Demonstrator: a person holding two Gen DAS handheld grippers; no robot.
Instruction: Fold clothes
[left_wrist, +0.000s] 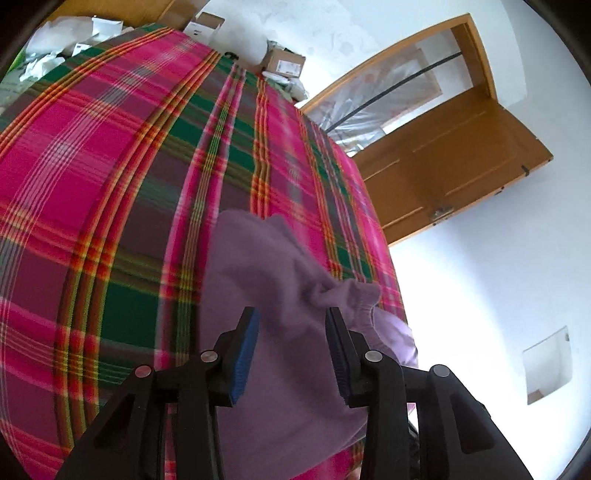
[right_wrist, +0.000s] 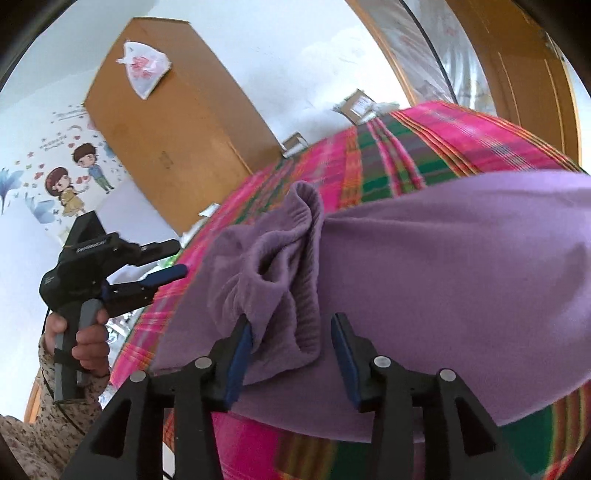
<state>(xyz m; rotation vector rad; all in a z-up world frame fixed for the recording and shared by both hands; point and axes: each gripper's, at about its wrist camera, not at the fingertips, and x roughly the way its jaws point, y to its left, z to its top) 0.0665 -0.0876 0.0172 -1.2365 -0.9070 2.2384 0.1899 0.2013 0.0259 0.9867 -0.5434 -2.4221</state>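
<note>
A purple knit garment (left_wrist: 273, 354) lies on a bed with a pink, green and red plaid cover (left_wrist: 110, 192). My left gripper (left_wrist: 291, 325) is open just above the garment, its jaws either side of a bunched cuff (left_wrist: 351, 295). In the right wrist view the garment (right_wrist: 443, 258) spreads wide, with a ribbed cuff or hem (right_wrist: 291, 266) crumpled in front. My right gripper (right_wrist: 291, 332) is open around that crumpled cloth. The left gripper (right_wrist: 162, 277) also shows at the left, held in a hand.
The plaid bed (right_wrist: 424, 147) fills both views. An open wooden door (left_wrist: 454, 162) stands right of the bed. Cardboard boxes (left_wrist: 284, 62) and white bags (left_wrist: 55, 44) lie beyond the far edge. A wooden wardrobe (right_wrist: 177, 122) stands by a wall with cartoon stickers.
</note>
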